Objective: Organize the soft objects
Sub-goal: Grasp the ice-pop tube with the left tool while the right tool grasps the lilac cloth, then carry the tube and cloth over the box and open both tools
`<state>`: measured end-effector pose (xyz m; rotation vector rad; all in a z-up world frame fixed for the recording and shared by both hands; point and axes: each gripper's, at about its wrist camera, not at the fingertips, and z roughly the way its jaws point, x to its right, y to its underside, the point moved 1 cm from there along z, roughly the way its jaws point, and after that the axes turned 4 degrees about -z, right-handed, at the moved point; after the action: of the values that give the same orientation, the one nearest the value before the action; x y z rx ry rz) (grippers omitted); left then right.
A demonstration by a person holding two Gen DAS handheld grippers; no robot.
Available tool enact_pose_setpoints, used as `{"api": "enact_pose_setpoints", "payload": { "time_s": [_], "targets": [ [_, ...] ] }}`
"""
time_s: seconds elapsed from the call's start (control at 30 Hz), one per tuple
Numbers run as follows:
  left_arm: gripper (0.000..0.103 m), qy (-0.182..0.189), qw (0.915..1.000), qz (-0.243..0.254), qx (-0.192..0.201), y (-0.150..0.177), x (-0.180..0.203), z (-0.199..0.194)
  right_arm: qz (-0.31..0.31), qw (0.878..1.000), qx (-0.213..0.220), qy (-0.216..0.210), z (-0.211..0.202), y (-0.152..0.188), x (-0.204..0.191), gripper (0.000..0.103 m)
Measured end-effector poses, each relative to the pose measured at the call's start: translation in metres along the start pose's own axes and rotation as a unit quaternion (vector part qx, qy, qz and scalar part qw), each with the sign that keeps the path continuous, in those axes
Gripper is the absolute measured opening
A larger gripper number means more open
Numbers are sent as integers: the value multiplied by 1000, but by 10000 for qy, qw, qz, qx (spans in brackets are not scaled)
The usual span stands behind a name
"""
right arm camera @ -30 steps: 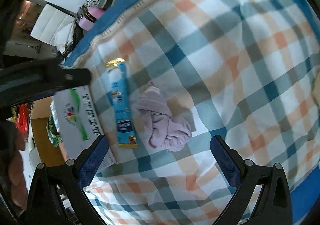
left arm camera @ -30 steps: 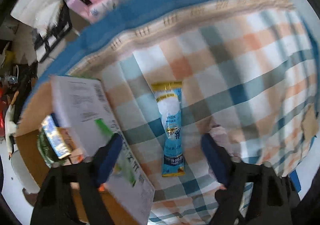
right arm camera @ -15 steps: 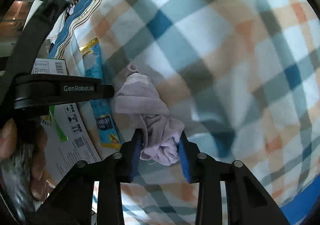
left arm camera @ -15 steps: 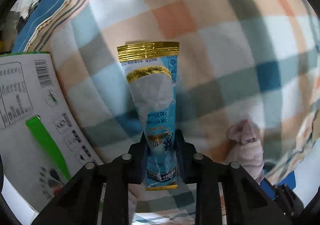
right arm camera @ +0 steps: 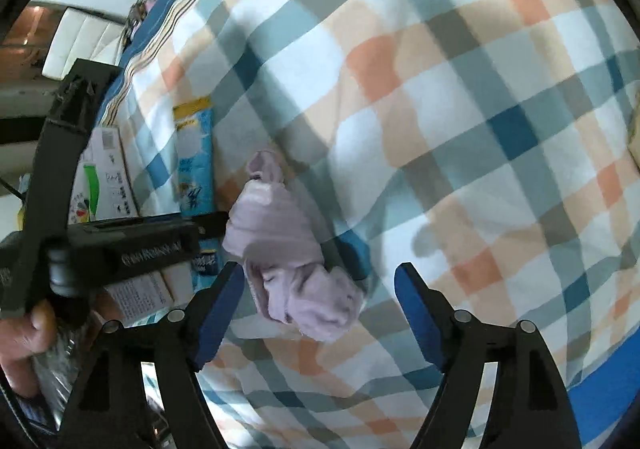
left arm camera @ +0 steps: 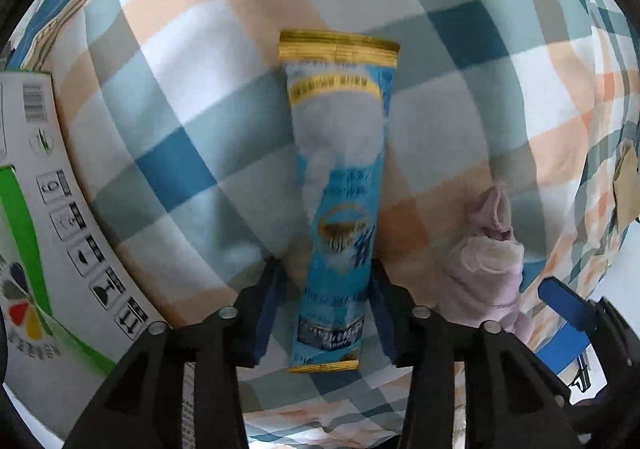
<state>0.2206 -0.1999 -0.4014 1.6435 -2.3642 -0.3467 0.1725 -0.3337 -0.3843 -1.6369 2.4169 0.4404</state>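
While a checked blanket (left arm camera: 192,97) in white, peach, teal and blue fills both wrist views, two soft things lie on it side by side. One is a long blue and white packet (left arm camera: 338,189) with gold bands at each end, lying lengthwise away from the left camera. Beside it, on its right, sits a crumpled lilac cloth (left arm camera: 486,269), bunched into folds.

From the left wrist view, the left gripper (left arm camera: 328,313) has its blue-padded fingers (left arm camera: 268,313) close on either side of the packet's near end. The jaws sit narrow around the packet, and the pads look to be touching or almost touching its edges; whether they truly pinch it cannot be told. A white cardboard box (left arm camera: 44,233) with a green stripe, a barcode and printed handling symbols lies along the left edge of the blanket.

From the right wrist view, the right gripper (right arm camera: 320,313) has its jaws spread wide. The lilac cloth (right arm camera: 292,273) lies between them, nearer the left finger, with a clear gap to the right one. The packet (right arm camera: 194,161) shows farther left, partly hidden behind the black body of the other gripper, which a hand (right arm camera: 28,333) holds at the lower left.
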Motion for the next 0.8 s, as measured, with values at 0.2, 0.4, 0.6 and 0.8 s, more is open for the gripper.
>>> {"api": "enact_pose_setpoints", "payload": {
  "time_s": [0.2, 0.4, 0.6, 0.8],
  "targets": [
    [42, -160, 9998, -74, 91, 13, 9, 6, -349, 9987, -313, 214, 31, -2, -24, 80],
    [41, -264, 9995, -85, 174, 13, 36, 3, -454, 9975, -363, 404, 42, 0, -35, 79],
    [32, -146, 9995, -143, 222, 20, 30, -3, -436, 9971, -464, 426, 51, 0, -47, 49],
    [18, -132, 9994, -137, 286, 29, 27, -9, -468, 9962, -457, 580, 52, 9, -54, 36]
  ]
}}
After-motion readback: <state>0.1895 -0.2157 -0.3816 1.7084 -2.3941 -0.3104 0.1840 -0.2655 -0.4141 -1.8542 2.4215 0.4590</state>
